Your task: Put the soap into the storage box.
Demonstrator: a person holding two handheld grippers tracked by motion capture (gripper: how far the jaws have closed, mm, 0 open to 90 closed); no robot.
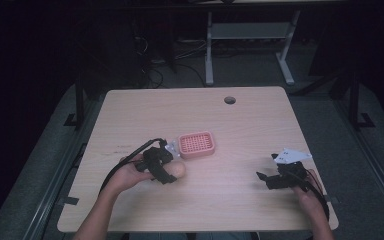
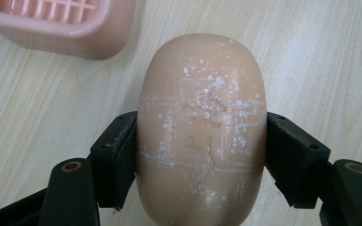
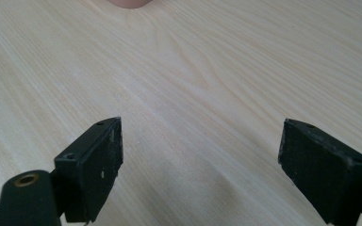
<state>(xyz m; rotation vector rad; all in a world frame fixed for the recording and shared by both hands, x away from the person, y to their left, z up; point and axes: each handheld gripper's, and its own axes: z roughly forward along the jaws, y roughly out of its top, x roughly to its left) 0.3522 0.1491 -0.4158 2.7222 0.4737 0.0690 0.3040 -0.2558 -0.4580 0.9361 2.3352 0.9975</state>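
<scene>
The left tool (image 1: 169,171) sits left of centre in the high view, its two black jaws closed against the flanks of a smooth, peach-coloured oval bar of soap (image 2: 201,132). In the left gripper view the jaws press on the bar's long sides about midway along it, leaving the rounded far end free; gripping across the narrow width probably gives the flat pads the most contact on a slippery, curved thing. White scuffs and flecks mark the bar's top face. Whether the bar rests on the pale wood-grain worktop (image 1: 240,200) or is raised just off it, I cannot tell.

Just above and to the right of the soap in the high view lies a pink plastic soap dish with a slotted grid floor (image 1: 196,144), near the bar but not touching it; its rounded corner shows at the upper left of the left gripper view (image 2: 75,33). The dish looks like the likely destination, and its raised rim would need clearing.

The right tool (image 1: 272,179) is held at the lower right of the high view, well apart from soap and dish, jaws spread wide with nothing between them; in its own view (image 3: 198,155) bare wood lies ahead.

Open worktop surrounds the dish on every side, and the worktop's edges are far off.
</scene>
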